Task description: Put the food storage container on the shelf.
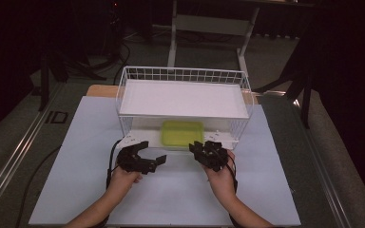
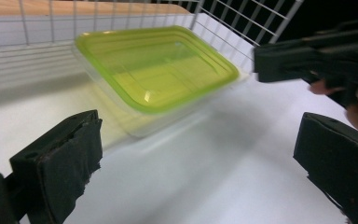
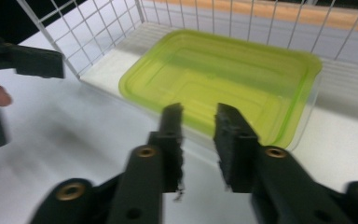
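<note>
White wire rack [image 1: 183,76] stands ahead of both grippers; green-lidded box [image 1: 182,133] sits on its lower shelf, near edge at the open front. Left gripper [image 1: 153,153] wide open, empty; right gripper [image 1: 200,148] narrowly open, empty, tips just short of the box. Likely step is drawing the box out: open the right jaws wider, take the near rim squarely.

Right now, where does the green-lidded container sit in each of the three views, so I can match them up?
High view: the green-lidded container sits centre frame, under the white shelf, just beyond both grippers.
Left gripper view: upper centre, ahead of the wide-apart jaws.
Right gripper view: upper centre-right, just past the narrowly parted jaws.
Shared landmark: the white wire rack stands behind or beside the container.
</note>
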`<action>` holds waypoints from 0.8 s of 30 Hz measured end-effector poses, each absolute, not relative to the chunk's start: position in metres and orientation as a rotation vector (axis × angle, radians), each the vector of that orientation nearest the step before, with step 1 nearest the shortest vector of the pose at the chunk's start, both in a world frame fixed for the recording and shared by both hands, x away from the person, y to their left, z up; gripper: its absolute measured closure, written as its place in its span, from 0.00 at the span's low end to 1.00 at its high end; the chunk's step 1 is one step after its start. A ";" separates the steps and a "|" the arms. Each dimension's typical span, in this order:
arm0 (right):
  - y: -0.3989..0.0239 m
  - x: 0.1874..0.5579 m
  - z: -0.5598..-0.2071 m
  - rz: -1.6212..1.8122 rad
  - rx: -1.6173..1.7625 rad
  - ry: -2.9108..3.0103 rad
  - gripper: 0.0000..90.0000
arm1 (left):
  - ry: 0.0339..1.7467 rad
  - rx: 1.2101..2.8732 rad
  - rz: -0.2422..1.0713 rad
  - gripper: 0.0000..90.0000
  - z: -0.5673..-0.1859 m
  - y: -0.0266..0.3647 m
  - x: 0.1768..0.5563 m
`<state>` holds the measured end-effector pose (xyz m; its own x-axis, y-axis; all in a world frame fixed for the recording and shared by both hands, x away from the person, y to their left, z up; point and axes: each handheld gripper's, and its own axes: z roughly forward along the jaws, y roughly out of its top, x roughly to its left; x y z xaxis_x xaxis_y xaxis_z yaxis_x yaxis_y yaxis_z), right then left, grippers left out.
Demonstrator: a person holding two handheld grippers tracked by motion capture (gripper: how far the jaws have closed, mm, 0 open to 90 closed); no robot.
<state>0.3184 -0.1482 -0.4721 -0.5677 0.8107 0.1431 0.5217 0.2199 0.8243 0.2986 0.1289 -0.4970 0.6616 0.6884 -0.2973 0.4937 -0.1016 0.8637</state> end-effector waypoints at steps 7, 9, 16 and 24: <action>-0.137 0.313 -0.483 1.201 1.193 2.305 1.00 | 0.918 1.769 0.204 0.02 -0.499 0.135 0.273; -0.135 0.312 -0.487 1.189 1.183 2.310 1.00 | 0.908 1.778 0.215 0.02 -0.501 0.137 0.268; -0.128 0.320 -0.502 1.171 1.204 2.317 1.00 | 0.887 1.795 0.264 0.02 -0.509 0.138 0.260; -0.120 0.335 -0.513 1.146 1.221 2.315 1.00 | 0.890 1.781 0.287 0.02 -0.508 0.142 0.263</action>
<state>0.3353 -0.1196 -0.5134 -0.6022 0.7909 0.1089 0.5660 0.3269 0.7568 0.2632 0.1416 -0.5083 0.6915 0.6882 -0.2197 0.4300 -0.1477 0.8907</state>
